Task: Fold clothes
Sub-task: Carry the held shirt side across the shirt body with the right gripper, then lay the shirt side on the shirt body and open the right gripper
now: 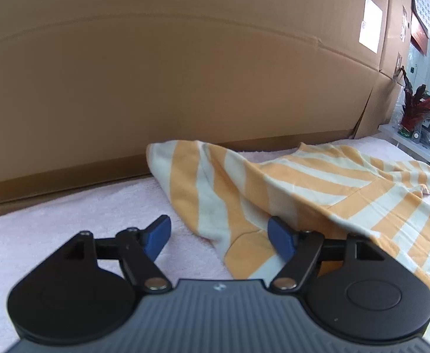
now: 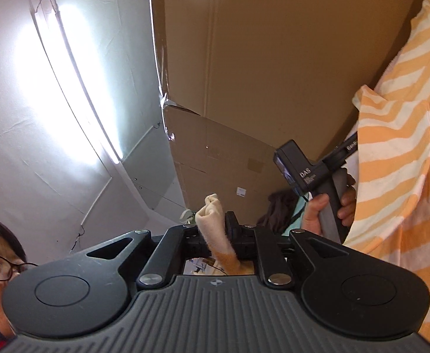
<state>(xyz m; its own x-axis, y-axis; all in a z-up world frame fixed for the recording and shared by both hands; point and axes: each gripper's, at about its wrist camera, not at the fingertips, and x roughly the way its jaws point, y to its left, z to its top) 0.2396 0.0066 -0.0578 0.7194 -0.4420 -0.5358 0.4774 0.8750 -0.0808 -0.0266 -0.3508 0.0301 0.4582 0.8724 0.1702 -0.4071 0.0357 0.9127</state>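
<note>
right tool (image 2: 212, 229) clamped on striped shirt (image 1: 317, 188), left tool (image 1: 219, 232) agape

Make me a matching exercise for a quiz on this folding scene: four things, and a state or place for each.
Things:
1. left hand-held gripper
2. right hand-held gripper
3. striped shirt
4. cardboard box

States or places:
A. stands behind the pink cloth
B. open
C. orange and cream
D. shut on fabric

Pairs: 1-B, 2-D, 3-C, 4-A
</note>
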